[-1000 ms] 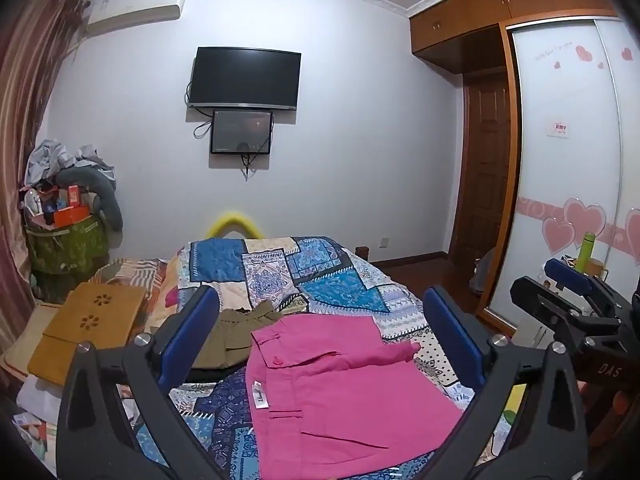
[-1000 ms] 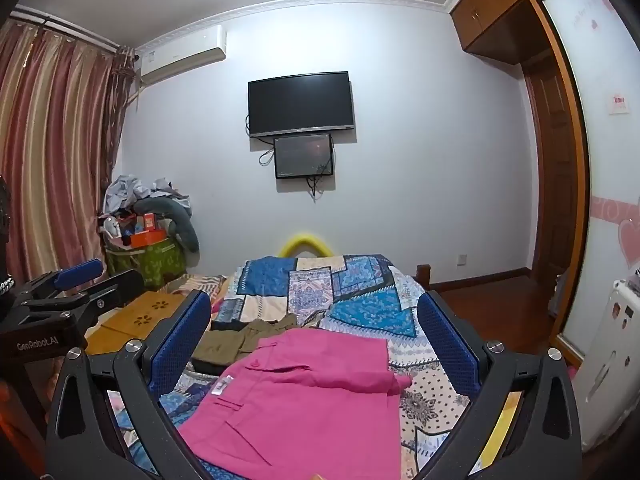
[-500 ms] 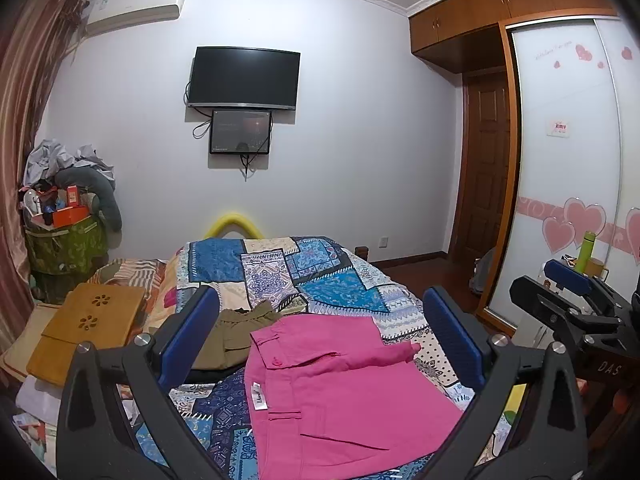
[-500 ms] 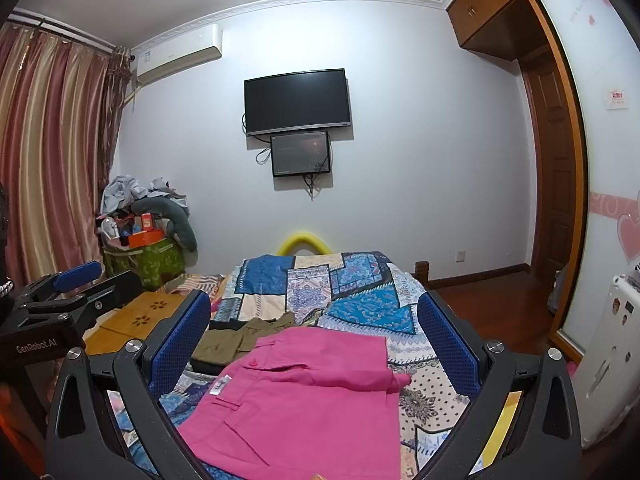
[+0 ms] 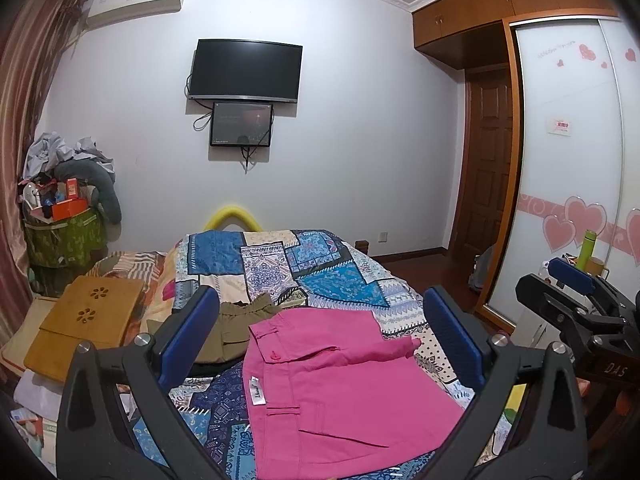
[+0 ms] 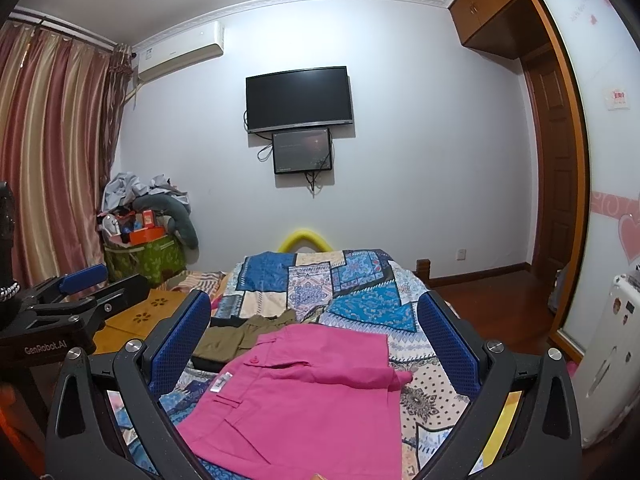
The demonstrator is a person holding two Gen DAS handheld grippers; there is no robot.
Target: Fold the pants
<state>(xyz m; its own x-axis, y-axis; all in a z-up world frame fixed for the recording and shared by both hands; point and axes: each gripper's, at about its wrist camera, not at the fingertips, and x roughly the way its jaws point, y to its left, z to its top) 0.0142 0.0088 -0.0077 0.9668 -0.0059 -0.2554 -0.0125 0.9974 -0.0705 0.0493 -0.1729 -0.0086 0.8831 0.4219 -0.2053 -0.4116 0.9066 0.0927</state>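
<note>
Right wrist: curtains point(image 6: 44, 168), left tongs point(image 6: 80, 300)

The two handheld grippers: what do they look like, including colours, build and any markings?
Both match: a black frame forking into two angled arms with silver bolt heads, each arm ending in a blue textured pad. The left gripper carries white "GenRobot.AI" lettering on its body, readable in the right wrist view. The right gripper shows "DAS" on its side, seen from the left wrist view. No cables or sleeves are visible.
</note>
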